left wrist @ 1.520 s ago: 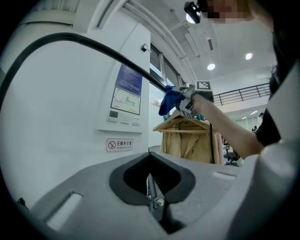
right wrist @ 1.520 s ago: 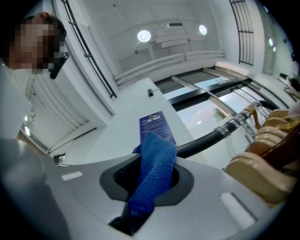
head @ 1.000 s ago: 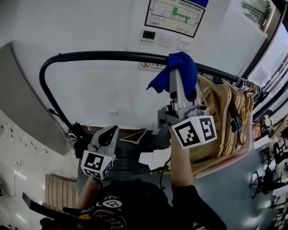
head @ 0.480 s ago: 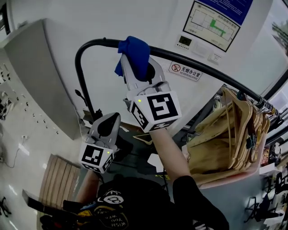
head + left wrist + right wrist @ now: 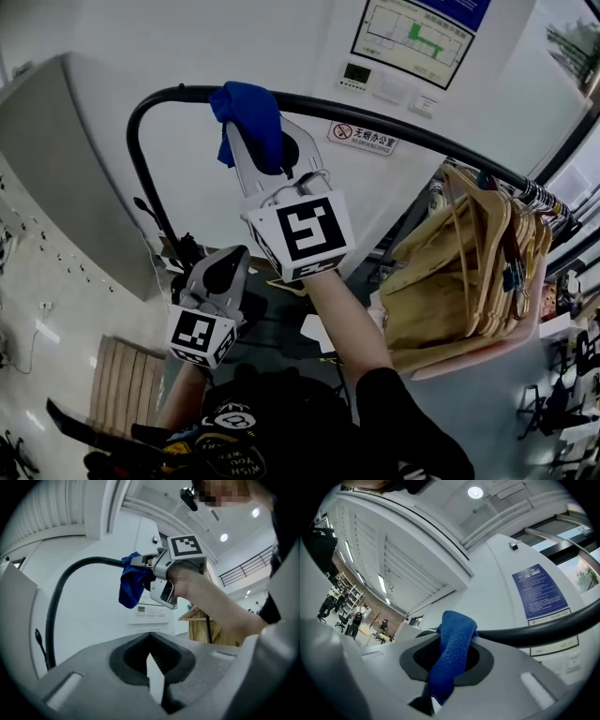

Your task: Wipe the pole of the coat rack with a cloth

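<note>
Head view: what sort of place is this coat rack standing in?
Probably an office or similar workplace: a floor plan poster and a no-smoking sign hang on the white wall, with a small control panel near them.

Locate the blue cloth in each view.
Head view: cloth upper left of centre, draped over the pole.
Left gripper view: cloth just left of centre, hanging from the pole.
Right gripper view: cloth lower centre, clamped between the jaws.
Shared landmark: the black pole, which meets the cloth in all three.
</note>
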`<state>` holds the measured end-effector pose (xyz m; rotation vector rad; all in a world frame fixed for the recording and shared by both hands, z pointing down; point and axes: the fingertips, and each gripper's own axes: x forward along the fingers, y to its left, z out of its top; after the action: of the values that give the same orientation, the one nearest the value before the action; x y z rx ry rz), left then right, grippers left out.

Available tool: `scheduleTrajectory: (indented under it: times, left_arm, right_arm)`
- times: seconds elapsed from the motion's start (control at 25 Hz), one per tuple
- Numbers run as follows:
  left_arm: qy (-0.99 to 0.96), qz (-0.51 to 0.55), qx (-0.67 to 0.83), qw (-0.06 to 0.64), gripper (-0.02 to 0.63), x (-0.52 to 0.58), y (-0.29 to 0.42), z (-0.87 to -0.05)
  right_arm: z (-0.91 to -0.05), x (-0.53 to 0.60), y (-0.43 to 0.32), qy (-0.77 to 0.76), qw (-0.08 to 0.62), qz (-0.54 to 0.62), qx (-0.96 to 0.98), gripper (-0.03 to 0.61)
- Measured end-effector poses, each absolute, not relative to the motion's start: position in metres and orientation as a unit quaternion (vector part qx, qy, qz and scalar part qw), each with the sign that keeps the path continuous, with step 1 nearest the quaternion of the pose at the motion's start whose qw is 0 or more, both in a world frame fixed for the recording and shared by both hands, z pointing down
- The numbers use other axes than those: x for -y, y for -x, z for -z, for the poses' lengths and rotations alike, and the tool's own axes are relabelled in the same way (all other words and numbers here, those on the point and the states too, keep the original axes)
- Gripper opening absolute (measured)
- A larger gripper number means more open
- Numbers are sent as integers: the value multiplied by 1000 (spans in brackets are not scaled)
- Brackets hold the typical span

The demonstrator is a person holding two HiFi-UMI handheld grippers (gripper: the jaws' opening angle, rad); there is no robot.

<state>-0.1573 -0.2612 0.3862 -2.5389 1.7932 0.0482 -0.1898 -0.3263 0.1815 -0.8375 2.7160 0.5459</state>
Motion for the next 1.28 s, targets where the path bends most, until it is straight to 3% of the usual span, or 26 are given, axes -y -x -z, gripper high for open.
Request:
scheduleTrajectory:
  times: [0.48,0.76,1.0,1.28]
  left_arm:
    - [887,-12,-461,20,5,295,40,-392]
    - [902,-7,-431,13,5,298,11,-398]
    - [895,-3,-446,1,5,296,22,-406]
    - [865,-10,-502,2,5,283,69,-402]
  right_arm:
    - [-162,355,-61,447,164,-165,-864,61]
    - [-165,374,-198,548,209,-127,-800,61]
    - [-169,368,-163,519,204,-129,-820,61]
    - [-171,350,-31,416,177,-177,-874,61]
